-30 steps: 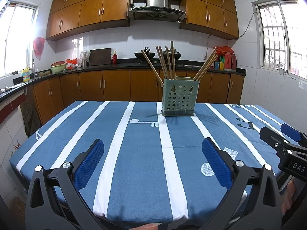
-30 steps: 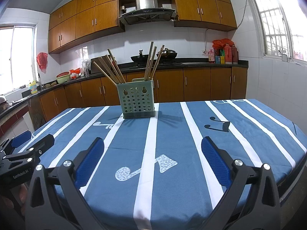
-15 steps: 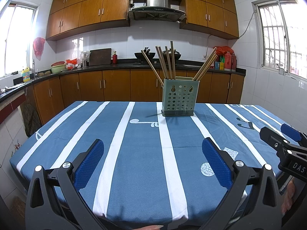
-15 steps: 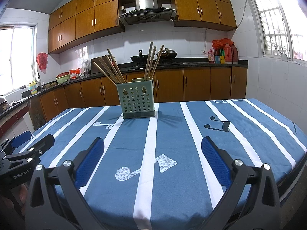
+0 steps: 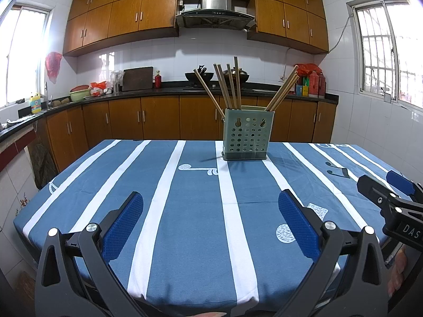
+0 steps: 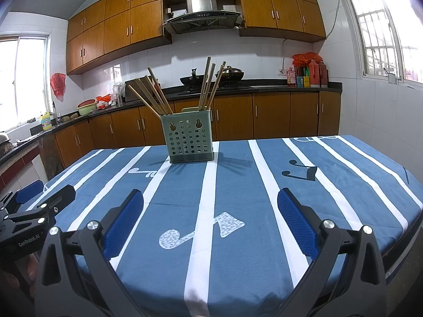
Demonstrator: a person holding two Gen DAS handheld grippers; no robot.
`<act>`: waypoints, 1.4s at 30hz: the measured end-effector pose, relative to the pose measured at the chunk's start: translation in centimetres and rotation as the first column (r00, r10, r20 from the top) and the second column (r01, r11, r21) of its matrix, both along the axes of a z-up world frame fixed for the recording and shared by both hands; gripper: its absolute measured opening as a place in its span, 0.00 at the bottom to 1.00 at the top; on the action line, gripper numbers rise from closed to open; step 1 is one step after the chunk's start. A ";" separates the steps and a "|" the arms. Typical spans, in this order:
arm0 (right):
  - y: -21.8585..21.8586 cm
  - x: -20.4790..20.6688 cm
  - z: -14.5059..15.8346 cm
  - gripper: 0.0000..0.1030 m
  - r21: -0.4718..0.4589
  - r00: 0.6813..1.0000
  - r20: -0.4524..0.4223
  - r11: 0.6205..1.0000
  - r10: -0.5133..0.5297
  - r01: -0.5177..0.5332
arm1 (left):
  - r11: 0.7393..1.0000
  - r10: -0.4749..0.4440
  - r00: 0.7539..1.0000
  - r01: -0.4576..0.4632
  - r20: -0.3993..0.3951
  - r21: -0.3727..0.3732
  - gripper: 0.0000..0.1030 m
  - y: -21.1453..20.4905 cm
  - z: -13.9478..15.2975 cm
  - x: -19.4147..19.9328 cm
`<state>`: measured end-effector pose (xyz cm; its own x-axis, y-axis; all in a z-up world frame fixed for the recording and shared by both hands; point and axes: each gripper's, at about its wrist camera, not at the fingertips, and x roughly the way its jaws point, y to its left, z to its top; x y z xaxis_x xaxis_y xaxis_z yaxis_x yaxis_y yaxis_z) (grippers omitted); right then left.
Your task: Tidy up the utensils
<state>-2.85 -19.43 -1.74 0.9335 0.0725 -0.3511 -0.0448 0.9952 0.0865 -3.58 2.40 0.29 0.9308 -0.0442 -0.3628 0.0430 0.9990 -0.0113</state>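
So there's a pale green plastic caddy (image 5: 245, 135) full of round holes, standing upright toward the far side of the striped blue table (image 5: 190, 211). Wooden chopsticks (image 5: 229, 87) stick out the top in two bunches, one fanned out at the left end, the other leaning at the right.

Both cameras sit low at the near edge of the table (image 5: 185, 211), each looking forward between its own gripper's fingers toward the far kitchen wall. The left view has the holder (image 5: 245, 138) right of centre, in the frame's middle depth; the right view has the holder (image 6: 189, 140) left of centre, equally far. Both share the table, holder, cabinets and hood. Each view catches the other gripper at its edge: lower right in the left view, lower left in the right.
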 end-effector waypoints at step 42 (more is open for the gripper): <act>0.3 -0.2 0.1 0.96 0.002 1.000 -0.001 1.000 0.000 0.000 | 1.000 0.006 1.000 -0.006 -0.003 -0.001 0.98 0.1 -0.5 -0.1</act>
